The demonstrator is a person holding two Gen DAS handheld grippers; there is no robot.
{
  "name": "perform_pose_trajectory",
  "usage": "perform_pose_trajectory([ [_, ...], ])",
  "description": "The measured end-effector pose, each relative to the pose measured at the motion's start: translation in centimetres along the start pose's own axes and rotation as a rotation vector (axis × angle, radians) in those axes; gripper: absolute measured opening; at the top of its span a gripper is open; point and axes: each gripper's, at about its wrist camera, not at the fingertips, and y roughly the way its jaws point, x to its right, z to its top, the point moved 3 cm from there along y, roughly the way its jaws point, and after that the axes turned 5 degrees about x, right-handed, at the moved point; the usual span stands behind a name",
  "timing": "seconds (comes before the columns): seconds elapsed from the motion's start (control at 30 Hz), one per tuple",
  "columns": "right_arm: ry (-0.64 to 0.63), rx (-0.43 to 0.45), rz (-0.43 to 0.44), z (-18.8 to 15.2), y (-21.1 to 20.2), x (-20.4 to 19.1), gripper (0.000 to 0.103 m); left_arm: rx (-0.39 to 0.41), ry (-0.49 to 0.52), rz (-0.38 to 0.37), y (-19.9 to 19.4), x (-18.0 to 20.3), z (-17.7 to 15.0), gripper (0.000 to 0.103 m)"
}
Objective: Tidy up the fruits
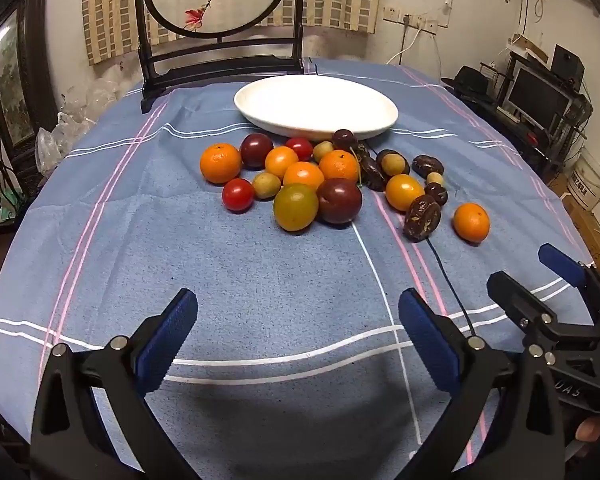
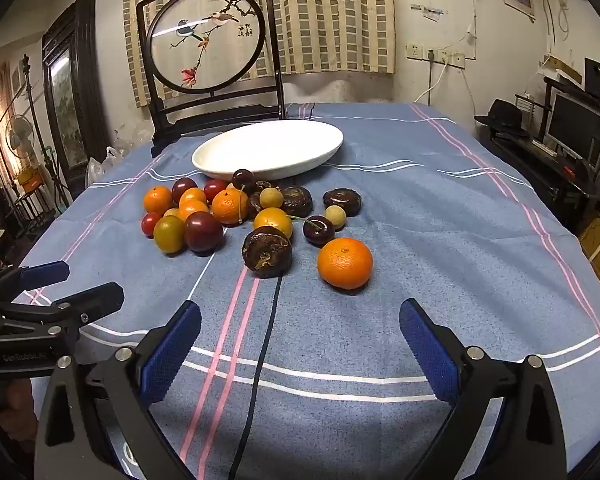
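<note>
A pile of small fruits lies on the blue striped tablecloth [image 1: 260,280] before an empty white plate [image 1: 316,104], which also shows in the right wrist view [image 2: 268,148]. The pile holds oranges, red tomatoes, dark plums, a green-yellow plum [image 1: 295,206], small yellow fruits and brown wrinkled dates. One orange [image 1: 471,222] lies apart at the right; in the right wrist view this orange [image 2: 345,263] is nearest, beside a brown date [image 2: 267,251]. My left gripper [image 1: 298,312] is open and empty, short of the pile. My right gripper [image 2: 300,320] is open and empty, short of the orange.
A dark wooden stand with a round painted screen [image 1: 220,0] stands behind the plate. A thin dark cord [image 2: 260,360] runs over the cloth toward me. The right gripper shows at the left view's right edge [image 1: 540,280]. Shelves with a monitor [image 1: 536,100] stand at the right.
</note>
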Motion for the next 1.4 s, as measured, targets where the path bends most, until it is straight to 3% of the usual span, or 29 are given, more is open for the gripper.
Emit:
perform_pose_trajectory([
  [1.4, -0.022, 0.005, -0.006, 0.45, -0.42, -0.48, 0.099, 0.010, -0.016, 0.003, -0.24, -0.13, -0.02, 0.098],
])
